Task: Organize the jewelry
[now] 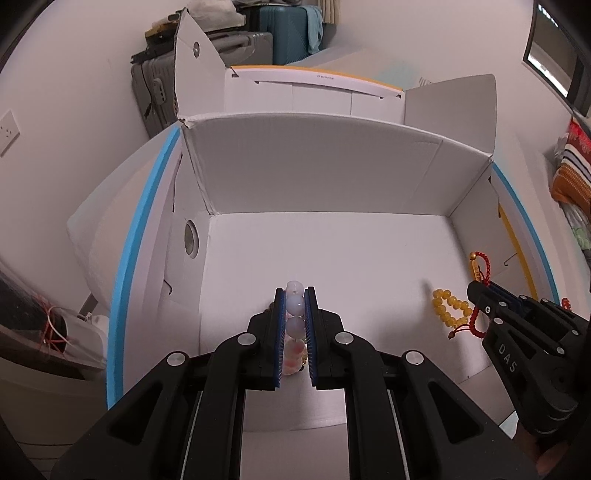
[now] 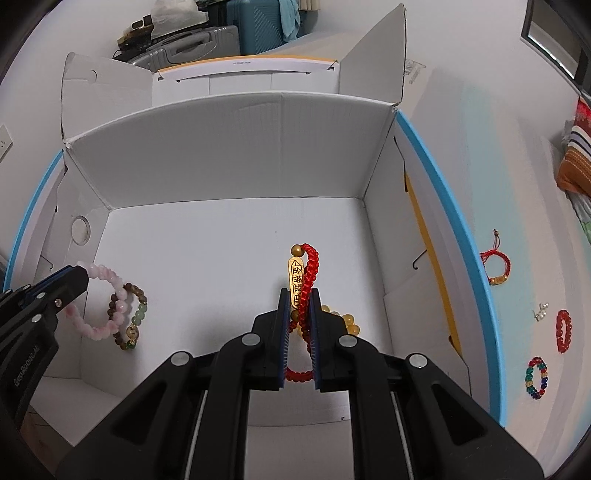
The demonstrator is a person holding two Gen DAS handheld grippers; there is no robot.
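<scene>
My left gripper [image 1: 294, 295] is shut on a pink bead bracelet [image 1: 295, 314] inside the open white cardboard box [image 1: 332, 173]. In the right wrist view the left gripper [image 2: 79, 273] holds the pink bracelet [image 2: 107, 306] over a brown-and-green bead bracelet [image 2: 133, 317] lying on the box floor. My right gripper [image 2: 300, 295] is shut on a red braided bracelet with a gold tag [image 2: 297, 280] above a yellow bead bracelet [image 2: 349, 321] on the floor. The left wrist view shows the right gripper [image 1: 476, 288], the red bracelet [image 1: 480, 269] and the yellow beads [image 1: 448, 308].
The box stands on a white table with a blue edge [image 2: 443, 184]. To its right on the table lie a red cord bracelet [image 2: 496, 266], pearl earrings [image 2: 541, 311], a red bead bracelet [image 2: 564, 331] and a multicolour bead bracelet [image 2: 536, 377]. Suitcases [image 2: 255, 26] stand behind.
</scene>
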